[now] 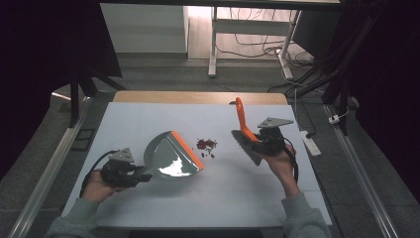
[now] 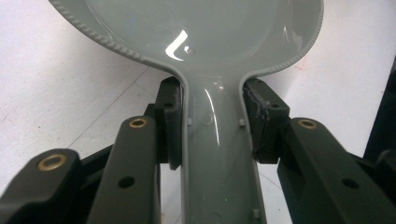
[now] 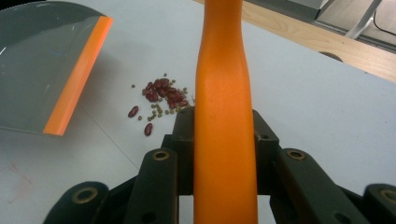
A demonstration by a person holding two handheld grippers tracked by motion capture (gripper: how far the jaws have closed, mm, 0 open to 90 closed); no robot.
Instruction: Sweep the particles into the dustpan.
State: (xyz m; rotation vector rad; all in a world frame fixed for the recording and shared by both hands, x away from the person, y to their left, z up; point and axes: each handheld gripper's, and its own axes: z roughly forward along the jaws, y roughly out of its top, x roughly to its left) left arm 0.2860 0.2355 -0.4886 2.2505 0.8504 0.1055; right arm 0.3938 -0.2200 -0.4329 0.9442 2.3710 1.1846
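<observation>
Grey plastic dustpan (image 2: 210,42): in the left gripper view its pan runs off the top edge and its handle off the bottom.
Orange plastic brush handle (image 3: 224,116): cut by the top and bottom edges in the right gripper view; bristles hidden there.
Brush bristles, high view: dark, blurred beside the right gripper (image 1: 267,141).
Small scattered beans (image 1: 206,145): too small to count in the high view.

I see grey sleeves on both my forearms. My left gripper (image 1: 132,174) and right gripper (image 1: 262,141) are black, each topped by a grey three-cornered plate and trailing a black cable. Brass-ringed pivots dot their jaw arms.
</observation>
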